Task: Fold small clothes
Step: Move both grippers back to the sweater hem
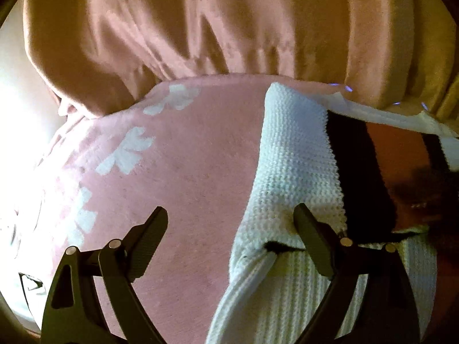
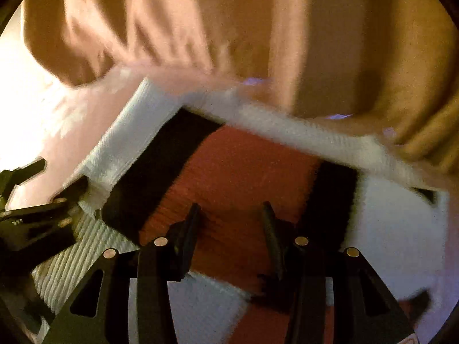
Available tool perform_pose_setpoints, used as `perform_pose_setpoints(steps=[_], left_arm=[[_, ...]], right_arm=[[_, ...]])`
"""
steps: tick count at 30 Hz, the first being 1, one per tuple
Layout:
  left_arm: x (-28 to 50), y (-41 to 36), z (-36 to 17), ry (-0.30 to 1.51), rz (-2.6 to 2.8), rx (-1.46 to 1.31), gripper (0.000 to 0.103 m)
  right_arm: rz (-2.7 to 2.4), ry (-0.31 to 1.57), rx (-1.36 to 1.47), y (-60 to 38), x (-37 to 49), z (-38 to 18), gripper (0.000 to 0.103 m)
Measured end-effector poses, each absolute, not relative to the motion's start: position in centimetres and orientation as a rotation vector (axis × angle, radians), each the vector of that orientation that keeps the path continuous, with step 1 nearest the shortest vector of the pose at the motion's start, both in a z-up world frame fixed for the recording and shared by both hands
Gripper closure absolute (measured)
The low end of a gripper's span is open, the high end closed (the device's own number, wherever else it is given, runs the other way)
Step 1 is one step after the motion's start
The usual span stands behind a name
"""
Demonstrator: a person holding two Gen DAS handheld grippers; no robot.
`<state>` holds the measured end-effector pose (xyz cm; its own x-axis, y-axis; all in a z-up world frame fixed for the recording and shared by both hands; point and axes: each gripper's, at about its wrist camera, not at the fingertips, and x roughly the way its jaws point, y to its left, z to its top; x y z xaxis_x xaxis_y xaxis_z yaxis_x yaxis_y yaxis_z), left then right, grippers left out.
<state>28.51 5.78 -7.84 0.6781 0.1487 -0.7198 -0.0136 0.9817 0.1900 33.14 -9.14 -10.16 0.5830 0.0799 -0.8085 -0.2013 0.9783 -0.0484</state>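
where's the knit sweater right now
The knit sweater lies on the pink blanket, right of centre in the left wrist view, its white edge under the left gripper's right-hand finger.

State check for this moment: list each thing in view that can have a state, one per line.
Knit garment: spread flat on the pink blanket, white, black and red bands facing up.
Pink blanket: laid out flat under the garment.
Left gripper: open wide, nothing held, one finger over the garment's white edge.
Right gripper: jaws apart over the red band, nothing clearly held.
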Motion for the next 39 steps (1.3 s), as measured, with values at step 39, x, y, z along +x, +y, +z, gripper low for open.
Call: perform_pose_setpoints(steps=[39], left_arm=[[7.0, 1.9, -6.6, 0.951, -0.087, 0.227, 0.013]], right_arm=[[-0.145, 0.949, 0.059, -25.2, -3.0, -4.8, 0.037]])
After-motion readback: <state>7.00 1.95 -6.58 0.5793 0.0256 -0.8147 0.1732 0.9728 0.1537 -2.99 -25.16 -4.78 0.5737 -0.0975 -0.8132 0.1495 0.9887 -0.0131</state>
